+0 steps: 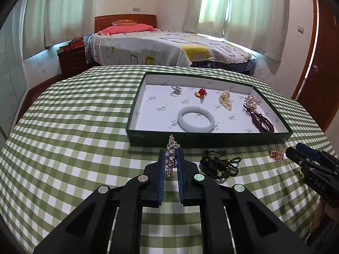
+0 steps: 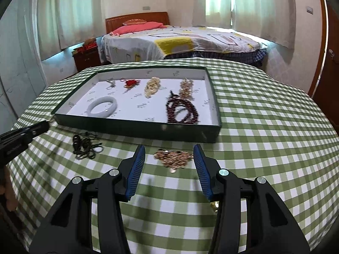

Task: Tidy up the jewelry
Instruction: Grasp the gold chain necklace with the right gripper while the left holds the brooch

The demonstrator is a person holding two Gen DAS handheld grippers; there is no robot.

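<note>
The left gripper [image 1: 172,158] jaws are clenched on a crystal chain [image 1: 171,156] at 6 o'clock of the tray [image 1: 211,136]; dangling links could snag its wall; the right gripper [image 2: 169,158] jaws stand released around a gold cluster [image 2: 173,157], which might scatter.

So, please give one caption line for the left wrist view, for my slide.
Left gripper shut on a crystal piece before the tray; dark cord on the table.
</note>
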